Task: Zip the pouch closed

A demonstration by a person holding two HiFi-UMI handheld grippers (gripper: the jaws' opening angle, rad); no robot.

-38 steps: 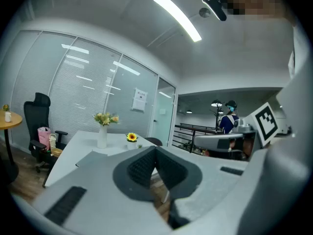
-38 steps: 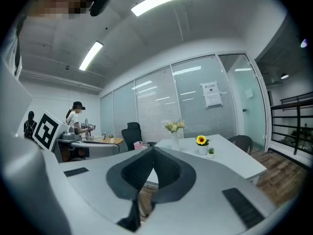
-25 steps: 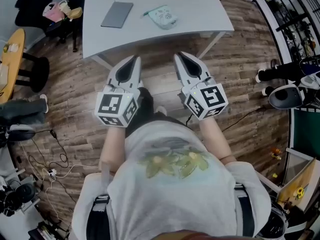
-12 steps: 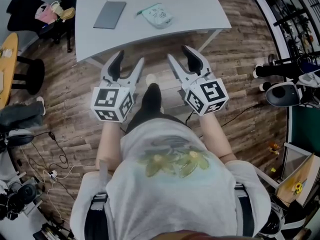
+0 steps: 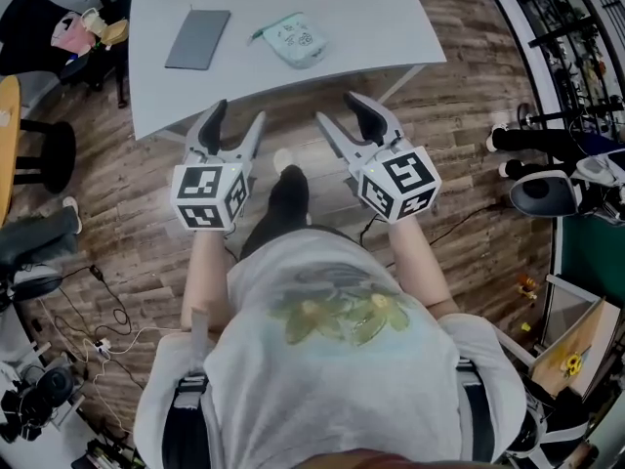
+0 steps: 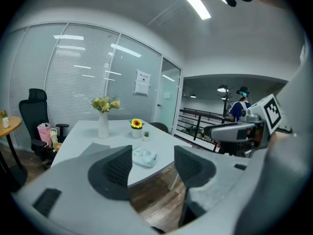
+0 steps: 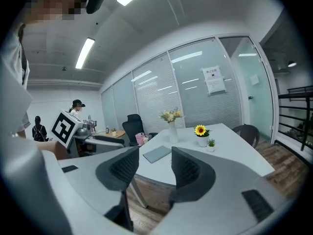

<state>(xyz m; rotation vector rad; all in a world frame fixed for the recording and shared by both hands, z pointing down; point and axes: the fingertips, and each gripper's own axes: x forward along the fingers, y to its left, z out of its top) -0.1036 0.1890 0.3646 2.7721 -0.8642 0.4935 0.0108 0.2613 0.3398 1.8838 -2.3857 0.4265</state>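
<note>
While the pouch (image 5: 296, 40) lies flat on the white table (image 5: 391, 27), toward its near edge, nothing touches it. It is pale mint with a small print, and at this size its zip may be open or shut; I can't tell which. A grey slab (image 5: 198, 39) lies near it on the same top, to its left in the head view. Farther back stand a vase of flowers (image 6: 103, 124) and a sunflower pot (image 6: 136, 126).

The left gripper (image 5: 237, 117) and the right gripper (image 5: 342, 112) hang side by side over the wooden floor (image 5: 469, 164), short of the table and well apart from the pouch. Both sets of jaws have just been opening and now stand wide, with nothing between them (the left gripper view merely frames the distant pouch in that gap).
</note>
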